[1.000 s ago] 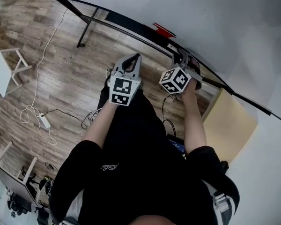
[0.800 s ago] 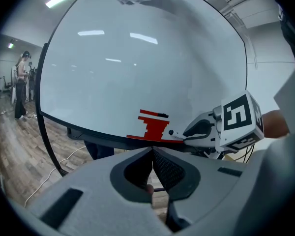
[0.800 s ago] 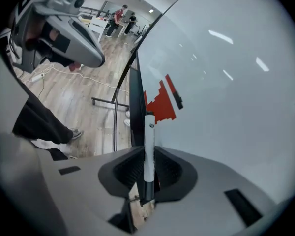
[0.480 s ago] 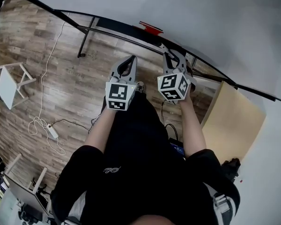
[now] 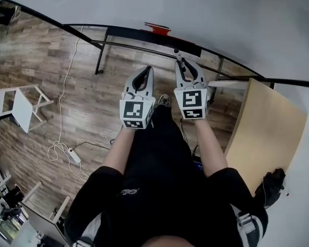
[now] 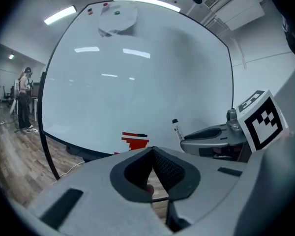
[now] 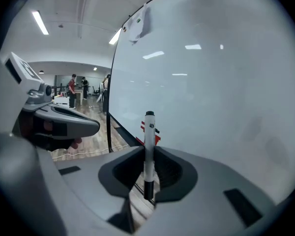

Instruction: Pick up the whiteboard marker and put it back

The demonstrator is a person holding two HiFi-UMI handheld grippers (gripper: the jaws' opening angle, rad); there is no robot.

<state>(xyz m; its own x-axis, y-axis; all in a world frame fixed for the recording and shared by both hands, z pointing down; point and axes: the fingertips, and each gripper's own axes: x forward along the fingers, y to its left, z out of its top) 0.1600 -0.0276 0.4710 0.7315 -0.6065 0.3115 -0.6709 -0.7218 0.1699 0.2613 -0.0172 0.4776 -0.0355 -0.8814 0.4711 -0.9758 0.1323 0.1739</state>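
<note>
The whiteboard marker (image 7: pixel 149 132), white with a black cap at each end, stands upright between the pads of my right gripper (image 7: pixel 147 150), which is shut on it. In the head view its tip (image 5: pixel 176 52) pokes out above the right gripper (image 5: pixel 183 68), close to the whiteboard (image 5: pixel 221 14) and its black tray rail (image 5: pixel 144 35). My left gripper (image 5: pixel 144 77) hovers beside it on the left, jaws shut with nothing between them (image 6: pixel 152 150). The left gripper view also catches the marker (image 6: pixel 177 131), sticking up from the right gripper (image 6: pixel 206 134).
A red eraser (image 5: pixel 155 28) sits on the tray rail. A light wooden panel (image 5: pixel 268 133) stands at the right. On the wood floor are a white stool (image 5: pixel 20 107), a power strip with its cable (image 5: pixel 72 155) and the board's stand leg (image 5: pixel 99 58). People stand far off (image 6: pixel 24 97).
Both grippers have risen toward the whiteboard and now sit side by side. The right gripper has rolled, so the marker now stands upright in it.
</note>
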